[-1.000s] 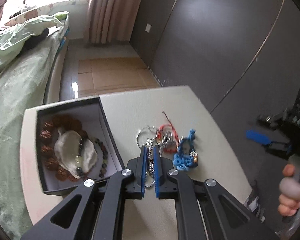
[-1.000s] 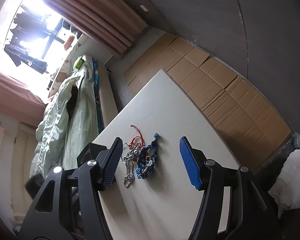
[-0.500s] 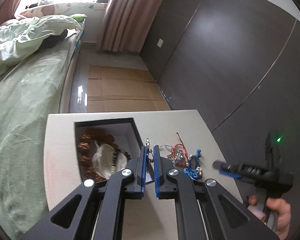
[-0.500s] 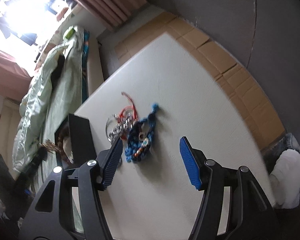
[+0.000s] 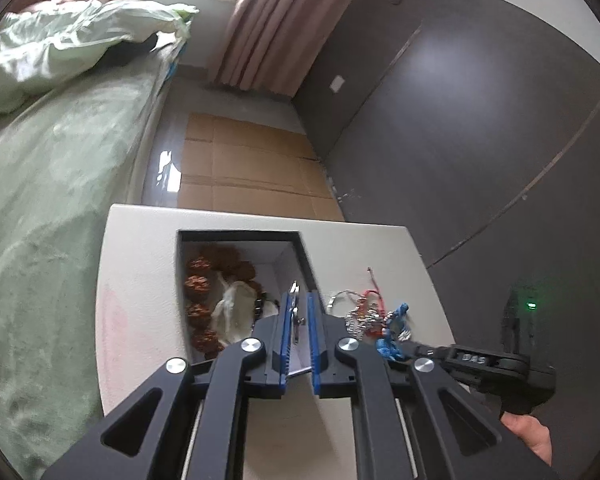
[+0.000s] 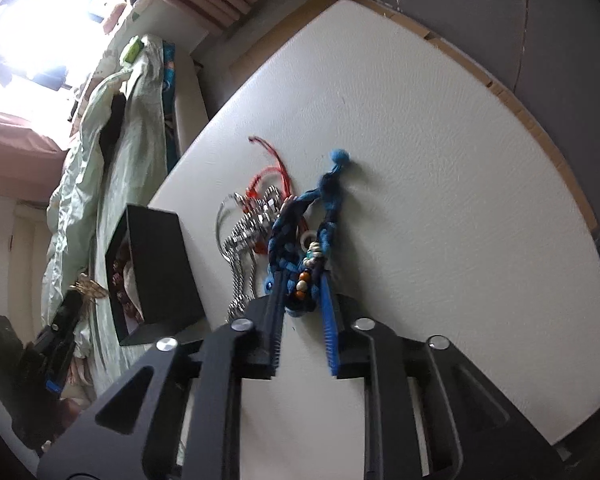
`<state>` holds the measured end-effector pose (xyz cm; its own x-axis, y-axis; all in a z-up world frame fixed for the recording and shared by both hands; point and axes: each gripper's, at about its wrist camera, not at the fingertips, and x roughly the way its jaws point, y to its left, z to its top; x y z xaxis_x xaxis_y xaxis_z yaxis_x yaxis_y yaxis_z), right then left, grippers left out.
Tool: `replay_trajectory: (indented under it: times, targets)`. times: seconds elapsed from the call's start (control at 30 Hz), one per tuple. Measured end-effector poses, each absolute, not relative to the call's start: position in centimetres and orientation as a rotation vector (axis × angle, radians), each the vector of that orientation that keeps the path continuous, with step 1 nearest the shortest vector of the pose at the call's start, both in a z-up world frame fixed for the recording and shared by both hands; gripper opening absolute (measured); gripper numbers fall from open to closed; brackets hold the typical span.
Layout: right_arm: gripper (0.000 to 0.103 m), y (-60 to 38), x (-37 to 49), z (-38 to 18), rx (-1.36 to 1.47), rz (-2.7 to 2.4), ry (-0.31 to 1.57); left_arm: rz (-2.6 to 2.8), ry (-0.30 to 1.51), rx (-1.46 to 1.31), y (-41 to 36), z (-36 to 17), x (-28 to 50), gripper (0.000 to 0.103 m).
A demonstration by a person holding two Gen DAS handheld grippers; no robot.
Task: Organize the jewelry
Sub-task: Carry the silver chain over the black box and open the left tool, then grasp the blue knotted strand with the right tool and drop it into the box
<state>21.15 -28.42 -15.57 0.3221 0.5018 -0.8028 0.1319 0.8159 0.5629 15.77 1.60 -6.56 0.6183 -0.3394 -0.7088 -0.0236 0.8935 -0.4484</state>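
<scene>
Far left, the bed [image 5: 48,184] with green bedding runs beside the worktop [image 5: 140,264]. On the worktop's left part sits your black box [image 5: 236,236], open on top, holding brown beads [image 5: 198,280] and a pale piece [image 5: 236,312]. Your left tongs [image 5: 298,312] are above the box's right wall, nearly closed, pinching a silver chain [image 5: 296,320] that hangs between the blue pads. Right of the box, a pile lies on the worktop: silver chains [image 6: 242,240] nearest the box, a red cord [image 6: 276,172] at the far side of them, then the blue braided bracelet [image 6: 300,224] touching the chains. Your right tongs [image 6: 302,296] are at the near end of that bracelet, pads narrowed on both sides of its beaded part, which still rests on the worktop; whether they really clamp it, you cannot tell. Cardboard [image 5: 244,168] lies on the floor beyond the worktop.
</scene>
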Motion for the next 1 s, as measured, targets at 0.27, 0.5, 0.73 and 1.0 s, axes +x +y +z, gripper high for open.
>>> replay_trajectory:
  times: [0.27, 0.5, 0.73, 1.0]
  targets:
    - [0.009, -27.7, 20.5, -10.3, 0.646, 0.39, 1.04, -0.137, 0.841, -0.478, 4.0, -5.5, 15.1, 0.057]
    - [0.009, -24.6, 19.8, -7.6, 0.667, 0.532, 0.94, -0.106, 0.817, -0.474, 5.3, -4.5, 14.7, 0.079]
    - [0.009, -19.6, 20.1, -6.9, 0.689, 0.655, 0.921, -0.088, 0.78, -0.464, 6.4, -3.4, 14.5, 0.092]
    - [0.04, -15.6, 21.1, -7.2, 0.608, 0.682, 0.987, -0.057, 0.777, -0.528, 9.1, -3.5, 14.7, 0.095]
